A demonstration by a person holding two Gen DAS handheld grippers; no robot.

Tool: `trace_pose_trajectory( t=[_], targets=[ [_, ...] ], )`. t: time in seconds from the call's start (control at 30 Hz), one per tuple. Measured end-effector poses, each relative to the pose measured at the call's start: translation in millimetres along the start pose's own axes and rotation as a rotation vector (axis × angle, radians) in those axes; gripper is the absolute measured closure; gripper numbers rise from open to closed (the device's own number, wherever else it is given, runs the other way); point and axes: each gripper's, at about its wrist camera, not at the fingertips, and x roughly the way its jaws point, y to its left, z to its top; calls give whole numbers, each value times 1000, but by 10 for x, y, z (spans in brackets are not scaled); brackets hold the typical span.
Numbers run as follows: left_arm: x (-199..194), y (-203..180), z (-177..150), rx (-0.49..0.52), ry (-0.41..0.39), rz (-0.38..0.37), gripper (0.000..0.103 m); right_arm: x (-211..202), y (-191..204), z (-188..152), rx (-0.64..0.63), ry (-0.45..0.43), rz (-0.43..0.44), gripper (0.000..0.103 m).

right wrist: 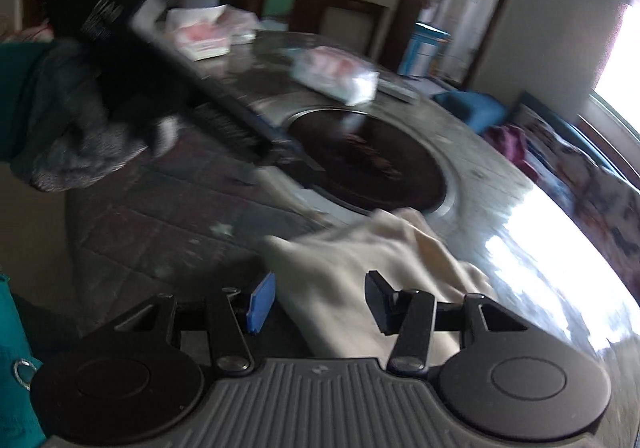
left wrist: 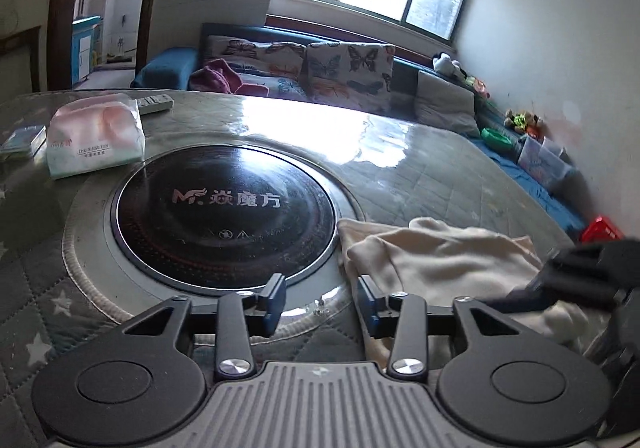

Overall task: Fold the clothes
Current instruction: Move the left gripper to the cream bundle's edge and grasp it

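Left wrist view: cream cloth (left wrist: 440, 260) lies crumpled just beside the black cooktop (left wrist: 224, 207). Left gripper (left wrist: 322, 302) and right gripper (right wrist: 320, 302) both gape, empty. Soft, light, limp; best pinched at an edge nearest the cooktop.

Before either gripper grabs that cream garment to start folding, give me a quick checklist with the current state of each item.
1. Left gripper open: ok, jaws apart, nothing between them.
2. Right gripper open: ok, jaws apart above the cloth.
3. Cream garment lying flat: not ok, it is crumpled in a heap.
4. Garment off the black cooktop: ok, it lies just beside the disc.
5. Tissue pack out of the way: ok, it sits at the far side of the table.
6. Right view sharp enough to aim: not ok, blurred.
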Motion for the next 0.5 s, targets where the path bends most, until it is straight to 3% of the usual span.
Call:
trace_pose_trajectory(
  t=[0.27, 0.33, 0.5],
  targets=[
    [66, 28, 39, -93, 37, -39, 45, 341, 221, 53, -60, 63, -9, 66],
    [97, 43, 47, -125, 48, -47, 43, 341, 223, 54, -69, 65, -40, 81],
    [207, 57, 88, -230, 83, -102, 41, 219, 44, 80, 27, 20, -31, 89]
  ],
)
